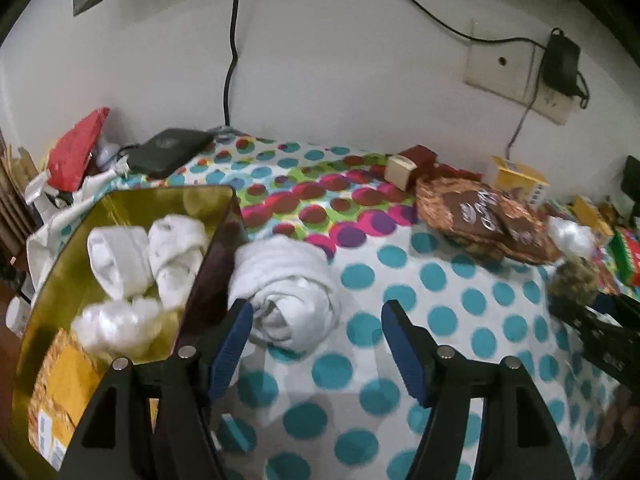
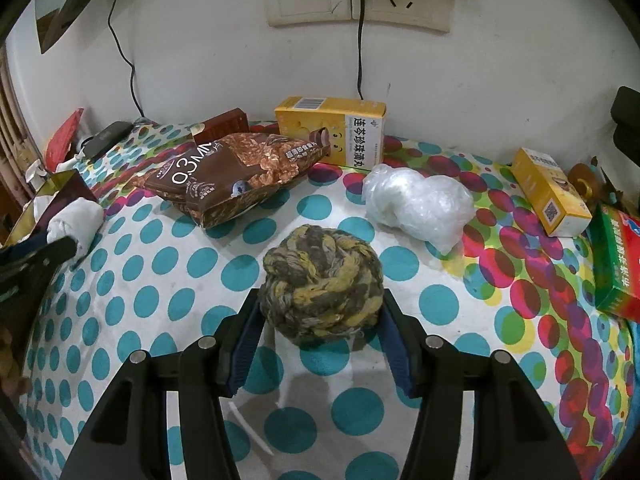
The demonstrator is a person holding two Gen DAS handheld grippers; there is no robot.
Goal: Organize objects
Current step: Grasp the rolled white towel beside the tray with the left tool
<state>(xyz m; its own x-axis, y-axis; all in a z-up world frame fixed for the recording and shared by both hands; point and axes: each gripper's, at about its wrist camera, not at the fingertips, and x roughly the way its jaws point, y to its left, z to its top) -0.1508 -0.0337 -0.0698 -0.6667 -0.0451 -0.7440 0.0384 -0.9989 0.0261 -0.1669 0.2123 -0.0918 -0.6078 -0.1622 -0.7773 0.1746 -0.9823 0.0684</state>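
Observation:
My left gripper (image 1: 318,320) is open over the dotted cloth. A rolled white sock (image 1: 286,292) lies between its fingers, nearer the left one, just outside the gold tray (image 1: 168,196). The tray holds two more white rolls (image 1: 148,260), a crumpled plastic bag (image 1: 116,326) and a yellow box (image 1: 66,392). My right gripper (image 2: 318,308) has its jaws against both sides of a yellow-and-grey knotted rope ball (image 2: 320,284) that rests on the cloth. The ball also shows in the left wrist view (image 1: 572,280).
A brown snack bag (image 2: 228,172), a yellow medicine box (image 2: 332,128), a clear plastic bag (image 2: 416,204), a smaller yellow box (image 2: 550,196) and a green-red box (image 2: 618,256) lie on the cloth. A dark device (image 1: 168,152) and red packet (image 1: 76,152) sit at back left. Cables hang down the wall.

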